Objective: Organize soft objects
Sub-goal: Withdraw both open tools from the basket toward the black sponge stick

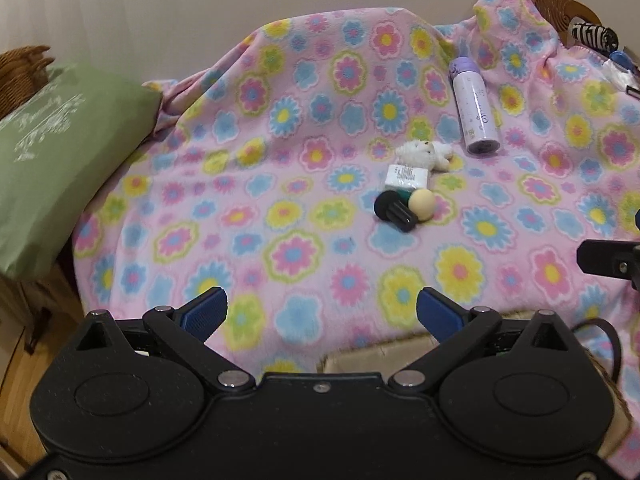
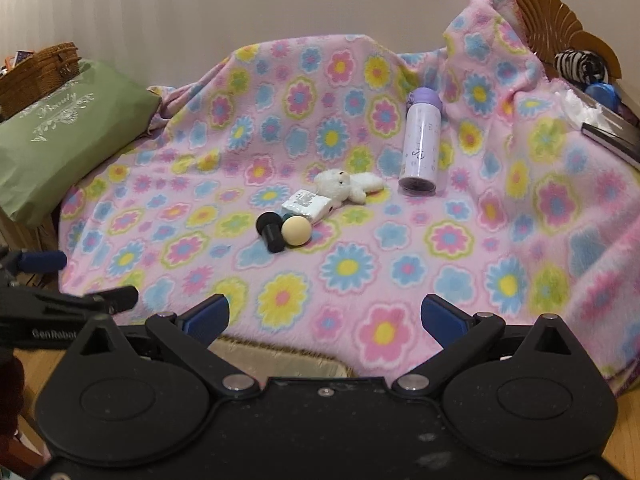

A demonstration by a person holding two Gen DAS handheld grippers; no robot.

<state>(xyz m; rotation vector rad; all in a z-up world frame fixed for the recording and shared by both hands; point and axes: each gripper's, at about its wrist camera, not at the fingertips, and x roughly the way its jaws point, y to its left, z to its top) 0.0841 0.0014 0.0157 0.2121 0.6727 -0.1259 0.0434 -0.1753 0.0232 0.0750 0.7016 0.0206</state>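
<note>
A pink flowered fleece blanket (image 1: 304,184) (image 2: 400,264) lies spread over a seat. On it a small white plush toy (image 1: 426,154) (image 2: 348,186) lies against a white packet (image 1: 406,178) (image 2: 306,206). In front of them are a black cylinder (image 1: 394,210) (image 2: 272,234) and a cream ball (image 1: 423,203) (image 2: 296,231). A lilac bottle (image 1: 476,108) (image 2: 420,148) lies further back. A green pillow (image 1: 52,160) (image 2: 60,136) rests at the left. My left gripper (image 1: 322,312) and right gripper (image 2: 325,318) hover over the blanket's near edge, both open and with nothing between the fingers.
A wicker basket (image 2: 40,72) stands behind the pillow. At the right are a carved wooden backrest (image 2: 560,12), a zebra-striped item (image 2: 580,64) and a book (image 2: 612,136). A beige cushion edge (image 2: 280,356) shows under the blanket. The left gripper's fingers (image 2: 40,262) reach into the right wrist view.
</note>
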